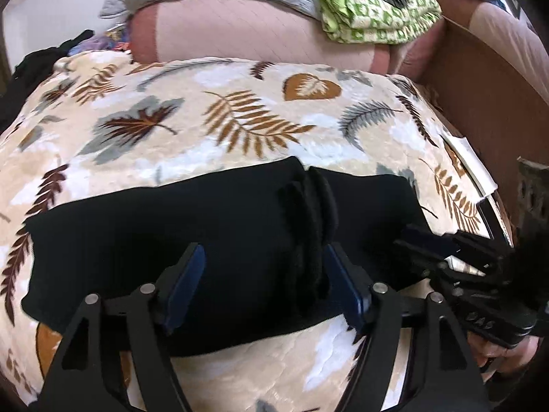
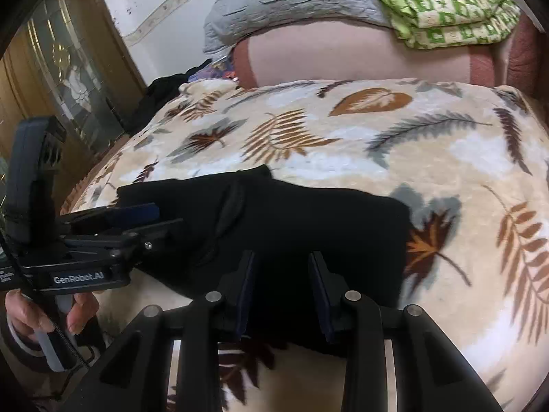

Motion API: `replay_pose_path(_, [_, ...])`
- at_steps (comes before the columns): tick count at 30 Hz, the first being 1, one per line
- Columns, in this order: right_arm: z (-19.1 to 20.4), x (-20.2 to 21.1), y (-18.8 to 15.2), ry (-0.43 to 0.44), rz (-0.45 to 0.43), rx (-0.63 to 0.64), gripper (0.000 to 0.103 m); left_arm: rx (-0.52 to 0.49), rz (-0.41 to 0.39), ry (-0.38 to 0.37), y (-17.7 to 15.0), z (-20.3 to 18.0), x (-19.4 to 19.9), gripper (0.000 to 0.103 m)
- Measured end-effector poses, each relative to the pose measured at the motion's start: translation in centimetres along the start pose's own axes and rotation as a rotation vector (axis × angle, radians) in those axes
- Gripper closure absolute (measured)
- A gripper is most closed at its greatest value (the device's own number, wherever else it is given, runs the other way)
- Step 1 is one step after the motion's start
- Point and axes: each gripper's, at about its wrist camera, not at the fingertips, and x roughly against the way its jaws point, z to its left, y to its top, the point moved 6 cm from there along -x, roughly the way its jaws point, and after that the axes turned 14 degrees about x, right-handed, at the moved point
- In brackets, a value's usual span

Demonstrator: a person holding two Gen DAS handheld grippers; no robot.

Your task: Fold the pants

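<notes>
a: blue pads of my left tool point(image 1: 264, 288) sit closest to the lens, jaws standing apart over the black pants point(image 1: 164, 226), nothing pinched between them that i can see.

b: so where are the pants now?

a: lying on the bed, on the leaf-print blanket point(image 1: 219, 116), already gathered into a compact dark rectangle. a thick ridge of stacked edges point(image 1: 308, 226) runs up the middle, just beside my left tool's right pad, which tells me layers are doubled over.

b: then the job is nearly done?

a: i'd judge it well along. the bundle looks short and flat, but black cloth hides the creases, so i can't say whether one more fold is owed or only a smoothing.

b: and your right tool?

a: in its own view the right tool point(image 2: 281, 295) has its jaws set narrower, parted, with the near edge of the pants point(image 2: 308, 240) beneath the gap. whether the pads touch cloth i cannot tell; i see no fabric lifted.

b: pose of the two?

a: both angled steeply down at the bed, side by side. the left tool point(image 2: 130, 219) lies on its side at the bundle's left end, my hand point(image 2: 51, 312) wrapped round its handle; the right tool point(image 1: 432, 243) rests at the bundle's right end.
</notes>
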Motion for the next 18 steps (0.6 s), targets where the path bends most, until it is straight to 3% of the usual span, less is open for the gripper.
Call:
replay_pose_path(3, [0.7,-2.0,-0.8,0.005,0.048,0.014,0.069,0.023,-0.002,0.025,-0.4,1.4,0.7,0.031])
replay_pose_path(6, [1.2,-1.7,-0.2,0.001,0.041,0.025,0.069,0.062,-0.006,0.053,-0.9,3.3,1.4,0.031])
replay_pose_path(10, [2.8,-0.7,2.1,0.019,-0.007,0.082,0.068,0.145,-0.030,0.083,-1.4,6.0,2.6,0.025])
replay_pose_path(13, [5.0,-1.3,4.0,0.071,-0.025,0.134,0.056,0.233,-0.051,0.097,-1.8,8.5,3.7,0.023])
replay_pose_path(18, [9.4,-4.0,7.0,0.132,-0.022,0.259,0.056,0.383,-0.084,0.126,-2.9,12.8,5.0,0.020])
